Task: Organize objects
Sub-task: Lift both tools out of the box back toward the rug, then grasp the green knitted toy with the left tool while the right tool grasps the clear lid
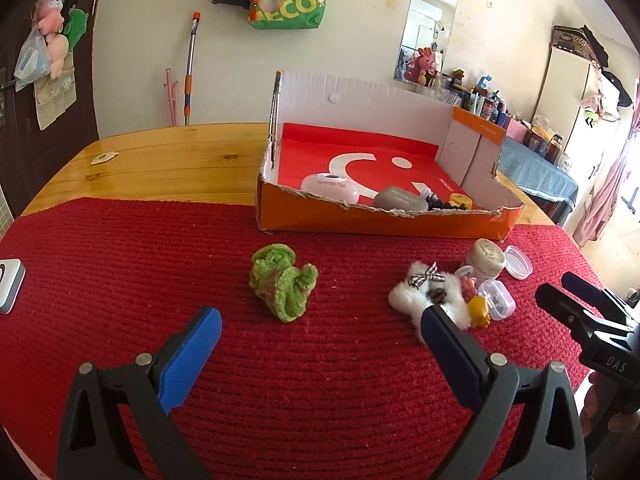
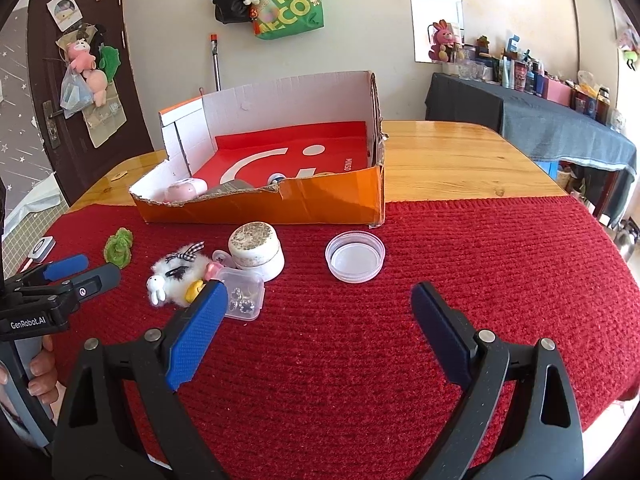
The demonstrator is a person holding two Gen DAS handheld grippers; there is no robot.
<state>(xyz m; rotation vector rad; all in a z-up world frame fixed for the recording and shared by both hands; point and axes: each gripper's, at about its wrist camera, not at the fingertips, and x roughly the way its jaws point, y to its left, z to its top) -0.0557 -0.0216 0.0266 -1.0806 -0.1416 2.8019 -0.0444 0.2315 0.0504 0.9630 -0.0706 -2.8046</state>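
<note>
Left wrist view shows the left gripper (image 1: 320, 334) with its blue pads spread wide and nothing between them, hanging over the red knitted mat (image 1: 120, 248) with the green crocheted piece (image 1: 283, 282) lying just ahead of the gap. The right gripper (image 2: 320, 300) likewise stands wide apart and empty above bare mat, the clear lid (image 2: 355, 255) ahead of it and the small clear case (image 2: 244, 298) just beside its left pad.

The loose things still sit on the mat in front of the orange cardboard box (image 2: 320, 204), which already holds a few items: the white fluffy clip (image 2: 178, 276), the round white jar (image 2: 258, 249), the yellow figure (image 1: 479, 311) and the case crowd together, touching or nearly so.

That crowding is the main hazard. A pad coming down there would likely push a neighbour aside or pinch two things at once. The shallow lid offers little to grip and may skid on the knit. The soft green piece could snag its loops on the mat when lifted. The box's torn front wall may also catch anything carried in low.
</note>
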